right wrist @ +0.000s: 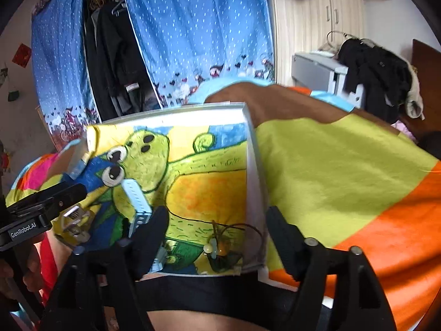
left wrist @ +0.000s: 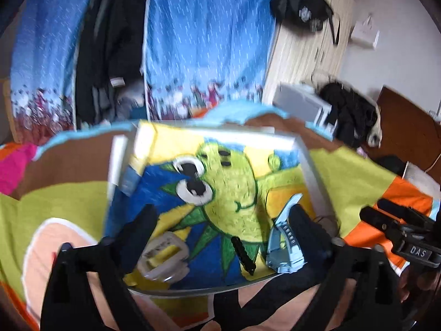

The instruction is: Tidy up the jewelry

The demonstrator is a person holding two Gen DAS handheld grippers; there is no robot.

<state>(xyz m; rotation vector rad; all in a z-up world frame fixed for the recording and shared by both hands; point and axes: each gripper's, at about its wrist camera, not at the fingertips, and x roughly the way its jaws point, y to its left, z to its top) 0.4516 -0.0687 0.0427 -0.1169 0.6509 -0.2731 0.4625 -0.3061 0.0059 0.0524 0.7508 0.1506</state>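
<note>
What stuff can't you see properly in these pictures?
- Light blue watch: left wrist view, its far side sits behind the gripper's dark finger; right wrist view, a finger covers its lower end.
- Pale bracelet: left wrist view, motion blur smears its details.
- Small charm with cord: right wrist view, too small to tell what it is.
- Painted tray: near rim hidden behind both grippers' bodies.

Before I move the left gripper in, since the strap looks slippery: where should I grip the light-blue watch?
Grip the light-blue watch across its strap just above the case, coming down from above. It lies flat on the painted tray, strap running away from the left gripper, whose open fingers would probably straddle the narrow band.
</note>
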